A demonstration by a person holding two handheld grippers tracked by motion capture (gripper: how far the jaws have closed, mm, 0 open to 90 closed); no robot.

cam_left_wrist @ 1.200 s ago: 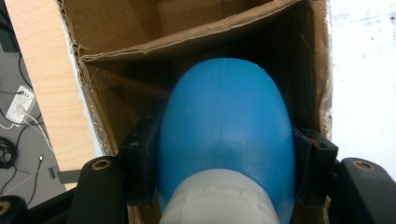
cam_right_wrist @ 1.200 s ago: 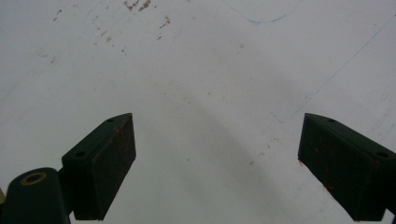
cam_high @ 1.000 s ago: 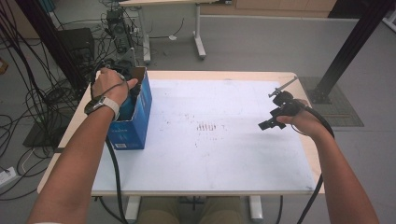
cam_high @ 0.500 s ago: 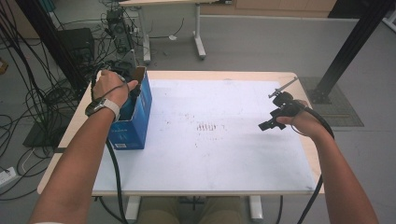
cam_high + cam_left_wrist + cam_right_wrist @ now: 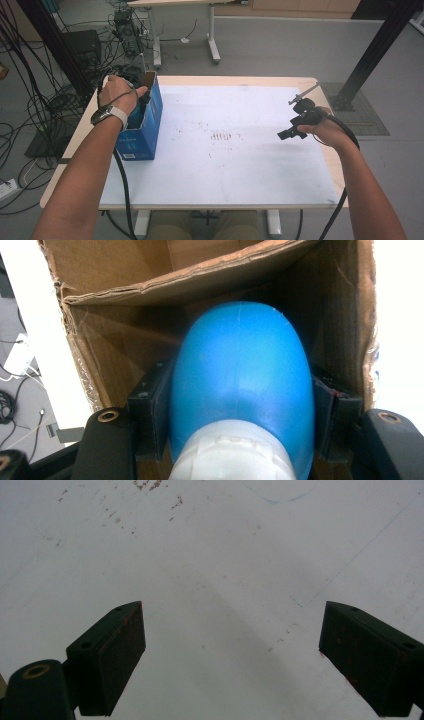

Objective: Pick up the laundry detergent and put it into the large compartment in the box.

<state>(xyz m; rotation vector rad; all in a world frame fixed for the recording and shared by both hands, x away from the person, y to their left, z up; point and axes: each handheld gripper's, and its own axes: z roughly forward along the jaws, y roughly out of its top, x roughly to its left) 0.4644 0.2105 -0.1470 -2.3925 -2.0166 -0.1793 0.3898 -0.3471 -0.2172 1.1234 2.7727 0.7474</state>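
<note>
Blue bottle (image 5: 242, 385) | left gripper (image 5: 242, 440) view: jaws clamped, inside box (image 5: 145, 132) | right gripper (image 5: 232, 665): jaws apart

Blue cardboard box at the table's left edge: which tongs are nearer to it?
Left. The left tongs are down inside the blue cardboard box, shut on a blue round-ended bottle. The right tongs hover open over the white table, far across.

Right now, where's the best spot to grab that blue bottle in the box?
Probably its round blue body, just above the white cap, pinched from both sides. That is where the left gripper clamps it inside the cardboard box, reaching in from the open top.
</note>
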